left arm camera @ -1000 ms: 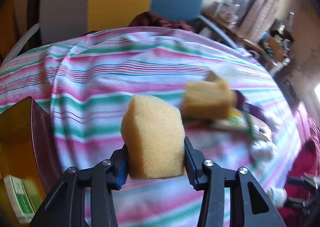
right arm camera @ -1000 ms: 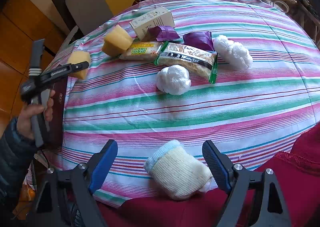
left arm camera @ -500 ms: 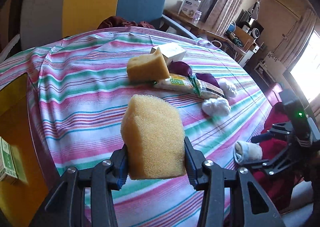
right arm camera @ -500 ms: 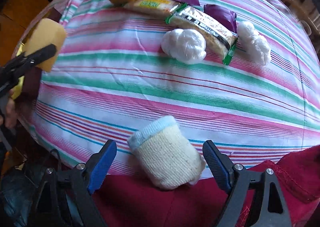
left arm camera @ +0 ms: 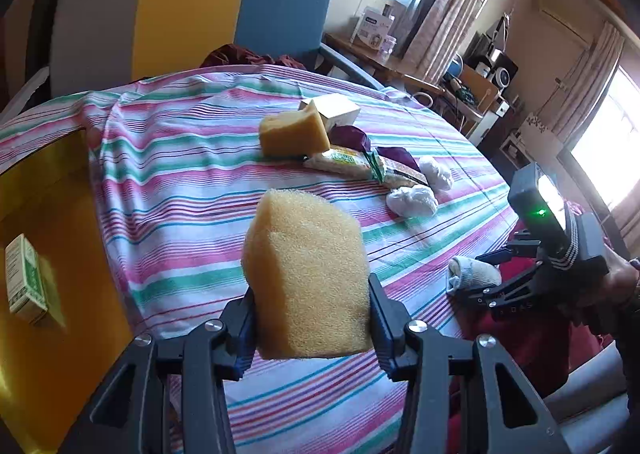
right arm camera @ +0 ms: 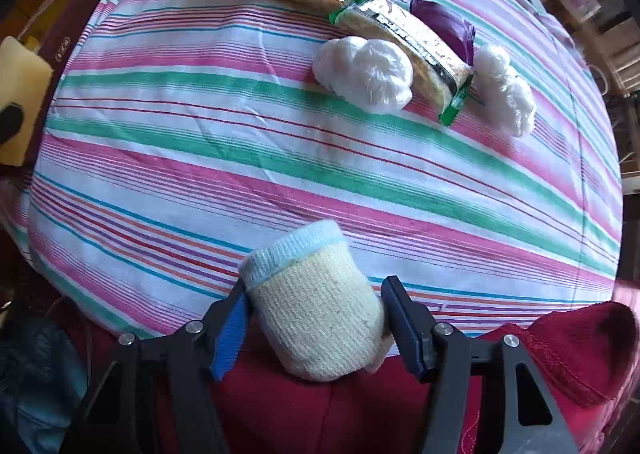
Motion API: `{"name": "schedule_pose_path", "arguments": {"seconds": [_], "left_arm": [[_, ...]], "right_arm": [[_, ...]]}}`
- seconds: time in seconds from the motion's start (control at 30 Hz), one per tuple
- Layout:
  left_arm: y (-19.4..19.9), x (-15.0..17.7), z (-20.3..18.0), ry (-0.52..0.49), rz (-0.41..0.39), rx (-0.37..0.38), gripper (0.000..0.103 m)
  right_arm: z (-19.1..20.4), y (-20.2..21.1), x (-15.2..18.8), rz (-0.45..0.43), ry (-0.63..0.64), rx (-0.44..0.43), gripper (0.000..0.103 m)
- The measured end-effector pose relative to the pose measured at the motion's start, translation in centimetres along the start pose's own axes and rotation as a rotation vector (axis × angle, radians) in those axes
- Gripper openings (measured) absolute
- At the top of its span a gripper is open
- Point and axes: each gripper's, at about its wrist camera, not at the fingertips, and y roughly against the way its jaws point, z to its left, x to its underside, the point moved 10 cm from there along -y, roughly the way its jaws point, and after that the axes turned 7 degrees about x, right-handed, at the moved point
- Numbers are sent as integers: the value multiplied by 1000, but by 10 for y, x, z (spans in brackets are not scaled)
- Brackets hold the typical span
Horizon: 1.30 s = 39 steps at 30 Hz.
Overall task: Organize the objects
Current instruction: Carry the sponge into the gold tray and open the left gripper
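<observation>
The table was covered with a striped cloth [right arm camera: 280, 126] in pink, green and white, and a dark red cloth [right arm camera: 568, 354] lay over its near edge. The left gripper [left arm camera: 310, 320] was closed on a yellow sponge [left arm camera: 306, 278], which it held above the cloth. A second sponge [left arm camera: 292, 134] rested at about 12 o'clock from it, touching a small white box [left arm camera: 336, 110]. Just beside them lay two snack packets [right arm camera: 404, 30], purple wrappers [right arm camera: 444, 26] and two white plastic bundles [right arm camera: 364, 70].

The right gripper [right arm camera: 316, 318] had its jaws narrow around a rolled cream sock [right arm camera: 316, 314] with a light blue cuff, at the near edge of the table; the left finger touched it, the right one seemed to touch it also (the view there is not clear).

Behind the table stood a chair [left arm camera: 192, 14] in grey, yellow and blue. At 2 o'clock in the room were curtains [left arm camera: 452, 2] and bright windows.
</observation>
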Motion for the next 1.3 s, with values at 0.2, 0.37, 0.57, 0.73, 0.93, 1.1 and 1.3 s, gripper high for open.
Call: {"name": "schedule_pose_path", "arguments": {"seconds": [0.2, 0.37, 0.57, 0.73, 0.93, 1.1, 1.3], "left_arm": [[45, 6, 40, 89, -71, -58, 47], [95, 19, 101, 188, -129, -169, 47], [149, 38, 192, 304, -162, -350, 47], [171, 53, 259, 377, -145, -485, 47], [178, 53, 307, 391, -123, -569, 48], [176, 43, 327, 388, -117, -579, 50], [167, 35, 333, 345, -82, -616, 53]], "right_arm": [[-12, 6, 0, -41, -17, 67, 62], [-20, 9, 1, -57, -30, 83, 62], [-29, 12, 2, -69, -42, 106, 62], [-36, 14, 3, -78, -38, 106, 62], [-44, 16, 6, -72, -37, 115, 62], [-52, 17, 8, -69, -45, 117, 62], [-61, 19, 10, -57, -44, 108, 62]]}}
